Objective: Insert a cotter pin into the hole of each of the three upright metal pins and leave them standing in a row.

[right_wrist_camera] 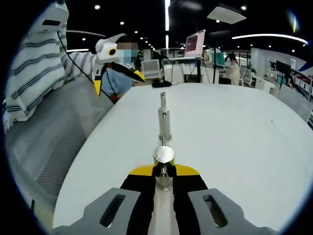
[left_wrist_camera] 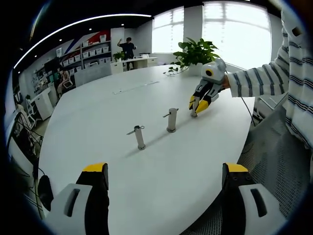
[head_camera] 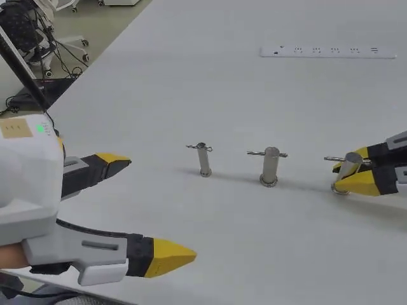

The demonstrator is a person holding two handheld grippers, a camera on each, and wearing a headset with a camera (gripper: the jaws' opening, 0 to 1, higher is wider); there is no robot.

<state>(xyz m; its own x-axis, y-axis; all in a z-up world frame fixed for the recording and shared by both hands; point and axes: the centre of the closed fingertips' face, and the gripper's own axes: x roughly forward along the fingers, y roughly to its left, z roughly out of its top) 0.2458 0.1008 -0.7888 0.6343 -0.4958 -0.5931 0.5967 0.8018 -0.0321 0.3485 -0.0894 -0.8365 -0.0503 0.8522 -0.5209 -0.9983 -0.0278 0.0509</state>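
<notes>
Three metal pins stand in a row on the white table (head_camera: pixel 191 76): the left pin (head_camera: pixel 204 160), the middle pin (head_camera: pixel 270 167) and the right pin (head_camera: pixel 346 173). A thin cotter pin crosses the top of each, for instance the one in the middle pin (head_camera: pixel 267 154). My right gripper (head_camera: pixel 353 170) is shut on the right pin, which leans a little; up close the right pin (right_wrist_camera: pixel 164 166) sits between the jaws. My left gripper (head_camera: pixel 143 206) hangs open near the front left, well away from the row, with nothing between its fingers (left_wrist_camera: pixel 95 174).
A white power strip (head_camera: pixel 327 51) lies at the back right of the table. Office chairs and cables (head_camera: pixel 38 44) stand on the floor beyond the table's left edge. A person's striped sleeve (left_wrist_camera: pixel 254 81) reaches in behind the right gripper.
</notes>
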